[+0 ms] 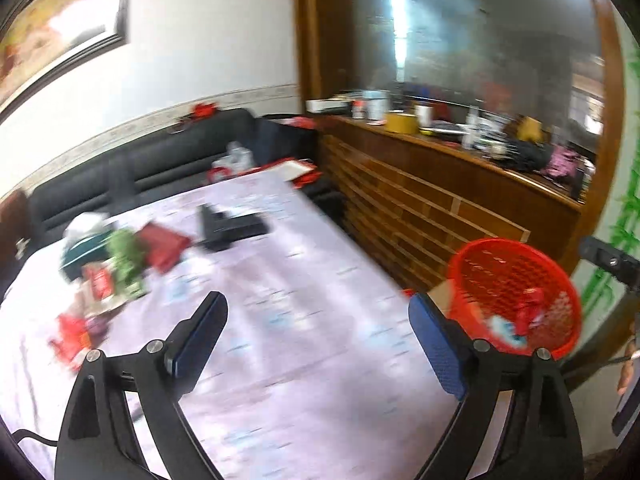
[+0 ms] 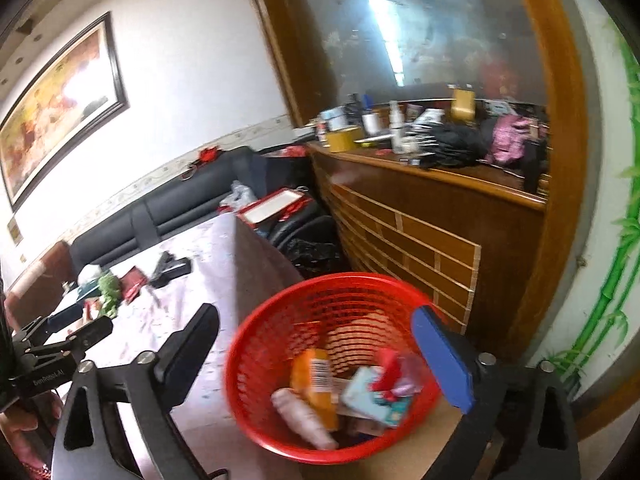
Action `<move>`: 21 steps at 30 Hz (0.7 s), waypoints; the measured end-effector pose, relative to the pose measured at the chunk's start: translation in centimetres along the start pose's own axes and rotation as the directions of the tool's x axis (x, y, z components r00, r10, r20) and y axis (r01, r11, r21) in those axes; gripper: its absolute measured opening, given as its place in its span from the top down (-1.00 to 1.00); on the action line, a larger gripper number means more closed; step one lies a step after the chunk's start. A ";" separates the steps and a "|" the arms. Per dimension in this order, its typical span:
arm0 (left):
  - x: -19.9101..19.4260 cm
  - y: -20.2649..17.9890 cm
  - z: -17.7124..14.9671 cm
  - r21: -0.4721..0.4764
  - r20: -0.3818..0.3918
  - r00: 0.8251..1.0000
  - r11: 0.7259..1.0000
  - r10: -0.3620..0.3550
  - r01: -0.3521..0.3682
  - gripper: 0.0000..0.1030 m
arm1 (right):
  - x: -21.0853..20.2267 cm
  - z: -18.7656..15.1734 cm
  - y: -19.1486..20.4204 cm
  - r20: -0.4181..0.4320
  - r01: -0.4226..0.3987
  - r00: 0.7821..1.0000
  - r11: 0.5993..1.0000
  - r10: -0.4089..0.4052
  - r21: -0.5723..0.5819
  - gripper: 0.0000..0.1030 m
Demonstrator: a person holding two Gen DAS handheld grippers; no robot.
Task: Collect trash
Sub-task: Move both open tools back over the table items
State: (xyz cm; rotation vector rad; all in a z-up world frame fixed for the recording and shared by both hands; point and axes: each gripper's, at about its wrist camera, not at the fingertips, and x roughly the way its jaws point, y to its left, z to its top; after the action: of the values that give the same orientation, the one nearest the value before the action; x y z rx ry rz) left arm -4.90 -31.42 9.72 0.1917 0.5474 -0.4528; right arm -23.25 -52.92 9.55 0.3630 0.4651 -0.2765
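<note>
Though meshed, red basket point(image 2: 280, 320) trash-laden

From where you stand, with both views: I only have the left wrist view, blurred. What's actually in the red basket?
Observer: The right wrist view looks down into the basket: an orange box with a barcode, a pale tube, a light blue packet and a red wrapper.
Reviewer: Are the right tongs holding anything?
Observer: No. The right tongs are open over the basket, nothing between them.
Reviewer: What does the basket stand on?
Observer: It looks like cardboard, beside the table, not on it.
Reviewer: Is any trash left?
Observer: Yes. A small pile lies at the table's far end.
</note>
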 end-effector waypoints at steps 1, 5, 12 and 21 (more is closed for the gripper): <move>-0.3 0.9 -0.4 -0.010 -0.001 1.000 1.000 0.020 -0.020 -0.76 | 0.2 0.0 0.6 -0.002 -0.012 1.000 1.000 0.012 -0.010 -0.99; -1.2 6.0 -2.4 -0.086 -0.035 0.994 0.991 0.103 -0.106 -0.76 | 1.2 -0.2 3.9 -0.021 -0.067 0.998 0.996 0.066 -0.058 -0.99; -2.1 15.0 -6.1 -0.242 -0.102 0.973 0.943 0.208 -0.227 -0.76 | 3.5 -1.3 10.4 -0.082 -0.174 0.983 0.971 0.163 -0.163 -0.99; -3.1 25.3 -9.6 -0.393 -0.199 0.923 0.836 0.328 -0.382 -0.76 | 8.2 -3.0 20.0 -0.182 -0.290 0.953 0.903 0.243 -0.316 -0.97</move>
State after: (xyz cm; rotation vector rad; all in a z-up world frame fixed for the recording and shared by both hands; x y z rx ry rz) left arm 0.08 -5.14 4.73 -0.1018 0.7030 0.0524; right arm -10.63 -35.18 8.64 0.1036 0.5828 0.1001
